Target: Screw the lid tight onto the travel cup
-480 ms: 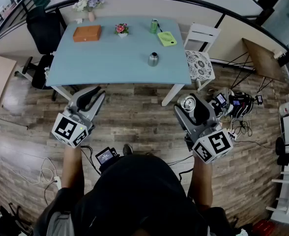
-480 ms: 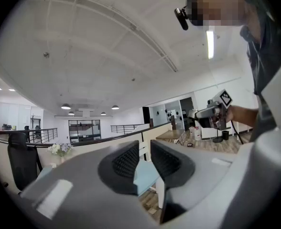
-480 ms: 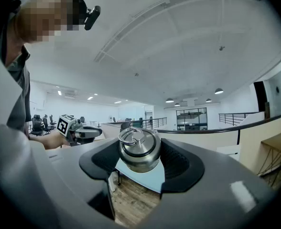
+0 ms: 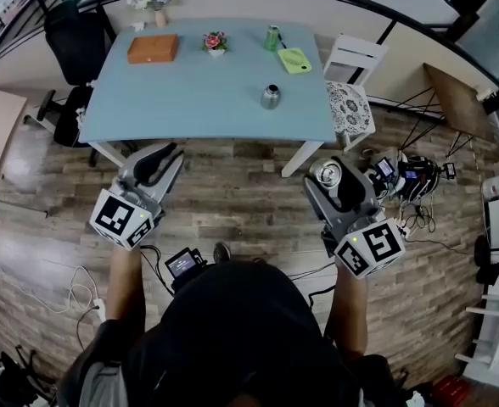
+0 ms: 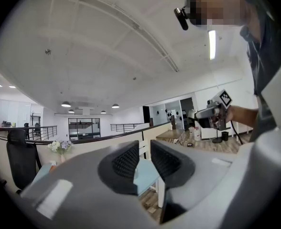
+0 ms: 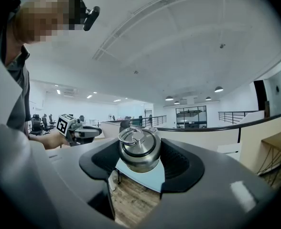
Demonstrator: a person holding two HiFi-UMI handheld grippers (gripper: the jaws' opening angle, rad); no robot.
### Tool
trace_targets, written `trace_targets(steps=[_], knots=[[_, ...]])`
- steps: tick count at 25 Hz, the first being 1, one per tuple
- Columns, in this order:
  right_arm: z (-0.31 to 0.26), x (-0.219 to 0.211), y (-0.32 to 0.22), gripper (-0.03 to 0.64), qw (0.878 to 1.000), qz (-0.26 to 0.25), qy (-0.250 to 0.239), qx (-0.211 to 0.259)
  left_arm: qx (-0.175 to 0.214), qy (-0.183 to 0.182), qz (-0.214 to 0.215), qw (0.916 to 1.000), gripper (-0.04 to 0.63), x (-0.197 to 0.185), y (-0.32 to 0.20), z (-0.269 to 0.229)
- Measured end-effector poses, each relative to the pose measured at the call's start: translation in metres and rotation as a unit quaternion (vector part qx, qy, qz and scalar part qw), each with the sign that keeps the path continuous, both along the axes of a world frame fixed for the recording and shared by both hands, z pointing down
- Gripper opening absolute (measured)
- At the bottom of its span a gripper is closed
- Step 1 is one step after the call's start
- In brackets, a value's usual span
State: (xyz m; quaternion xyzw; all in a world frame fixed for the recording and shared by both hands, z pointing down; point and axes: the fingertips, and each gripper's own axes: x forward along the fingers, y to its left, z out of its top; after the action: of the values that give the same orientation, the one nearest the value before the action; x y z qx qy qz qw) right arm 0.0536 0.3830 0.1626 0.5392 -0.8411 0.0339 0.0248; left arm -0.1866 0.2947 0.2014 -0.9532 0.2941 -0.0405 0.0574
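Note:
The steel travel cup (image 4: 270, 97) stands lidless on the light blue table (image 4: 199, 108), toward its right front part. My right gripper (image 4: 329, 178) hovers over the wood floor, short of the table, and is shut on the round steel lid (image 6: 139, 149), whose ring handle faces up. The lid (image 4: 326, 175) shows between its pads in the head view too. My left gripper (image 4: 166, 157) is held level at the left, also short of the table, shut with nothing between its pads (image 5: 126, 161). Each gripper view catches the other gripper out to the side.
On the table's far side lie a brown wooden box (image 4: 153, 48), a small flower pot (image 4: 215, 41), a green cup (image 4: 272, 37) and a green pad (image 4: 294, 60). A white chair (image 4: 350, 83) stands at the right end, a black office chair (image 4: 71, 49) at the left. Cables and devices (image 4: 406, 176) lie on the floor at the right.

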Motion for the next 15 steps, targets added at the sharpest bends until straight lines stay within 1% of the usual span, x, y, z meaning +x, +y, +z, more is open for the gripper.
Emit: trace_targets(steps=[6, 12, 15], knots=[[0.007, -0.006, -0.015, 0.265, 1.0, 0.017, -0.003, -0.007, -0.007, 0.001, 0.014, 0.9999, 0.137, -0.004, -0.019, 0.01], [0.005, -0.012, -0.023, 0.265, 0.999, 0.029, -0.038, -0.003, -0.011, 0.002, 0.037, 0.9992, 0.137, -0.003, -0.031, 0.017], [0.006, -0.016, -0.026, 0.265, 0.999, 0.029, -0.026, -0.005, -0.013, 0.005, 0.044, 0.999, 0.137, -0.002, -0.035, 0.019]])
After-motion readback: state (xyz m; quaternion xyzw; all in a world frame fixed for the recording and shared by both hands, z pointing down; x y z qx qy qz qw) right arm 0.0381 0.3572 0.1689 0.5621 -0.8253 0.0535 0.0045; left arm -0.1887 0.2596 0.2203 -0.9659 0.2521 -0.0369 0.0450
